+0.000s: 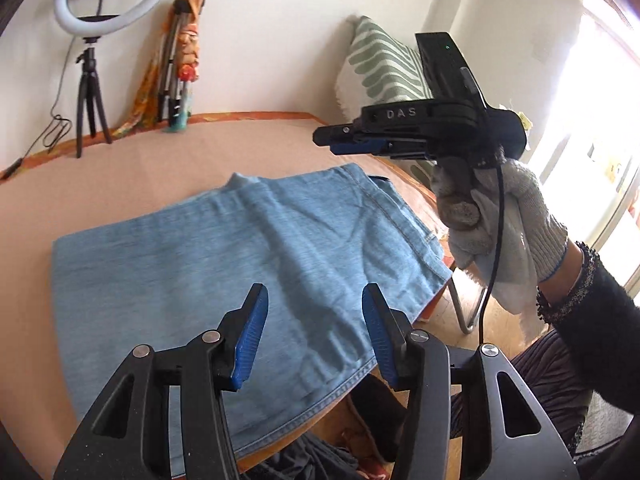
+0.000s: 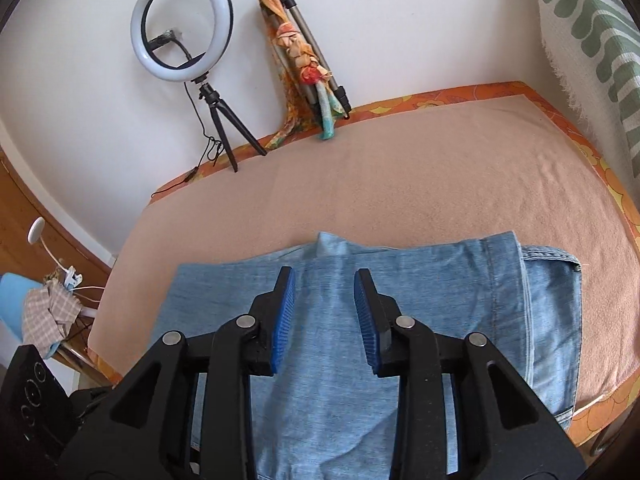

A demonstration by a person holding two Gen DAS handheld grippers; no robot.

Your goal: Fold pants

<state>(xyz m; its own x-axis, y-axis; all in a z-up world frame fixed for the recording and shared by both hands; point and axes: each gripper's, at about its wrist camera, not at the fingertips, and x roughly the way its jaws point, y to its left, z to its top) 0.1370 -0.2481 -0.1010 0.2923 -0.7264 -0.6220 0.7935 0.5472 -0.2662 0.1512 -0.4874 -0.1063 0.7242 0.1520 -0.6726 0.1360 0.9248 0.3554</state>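
Light blue denim pants [image 1: 224,248] lie folded flat on a table with a peach cloth [image 1: 160,168]; they also show in the right wrist view [image 2: 400,280]. Their near edge hangs over the table's front edge. My left gripper [image 1: 315,300] is open and empty, held above the pants' near part. My right gripper [image 2: 325,280] is open and empty above the middle of the pants. In the left wrist view the right gripper [image 1: 332,140] is seen from the side, held in a gloved hand [image 1: 500,224] above the pants' right end.
A ring light on a tripod [image 2: 182,36] and a folded tripod wrapped in a patterned scarf [image 2: 304,64] stand against the wall at the table's far edge. A green-striped cushion [image 1: 384,68] is at the right. A chair with checked cloth [image 2: 48,312] stands left of the table.
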